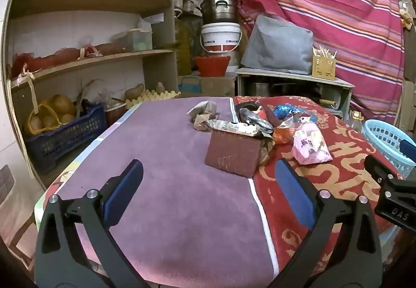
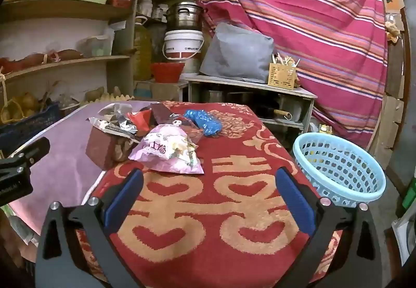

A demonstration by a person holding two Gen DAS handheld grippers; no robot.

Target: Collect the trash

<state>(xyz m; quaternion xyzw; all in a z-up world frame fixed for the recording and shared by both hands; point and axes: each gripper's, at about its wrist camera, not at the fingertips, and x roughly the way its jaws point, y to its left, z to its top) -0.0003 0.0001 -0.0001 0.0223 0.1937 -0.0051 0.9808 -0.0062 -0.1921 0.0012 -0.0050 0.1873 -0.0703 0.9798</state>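
Observation:
A heap of trash lies mid-table: a dark red box [image 1: 232,154] [image 2: 102,146], a pink plastic bag [image 1: 310,146] [image 2: 169,151], foil wrappers [image 1: 249,120] [image 2: 122,124], crumpled paper [image 1: 202,112] and a blue crumpled bag [image 1: 284,110] [image 2: 204,119]. My left gripper [image 1: 208,171] stands open over the purple mat, short of the box, nothing between its blue pads. My right gripper [image 2: 208,179] is open over the red mat, just short of the pink bag, also empty. A light blue basket [image 2: 340,166] [image 1: 390,140] stands at the table's right side.
The table carries a purple mat [image 1: 166,184] and a red patterned mat [image 2: 208,210]. Shelves [image 1: 85,59] with produce and crates fill the left. Behind stand a white bucket [image 1: 221,37], a grey cushion [image 1: 279,46] on a low cabinet and a striped curtain [image 1: 325,2].

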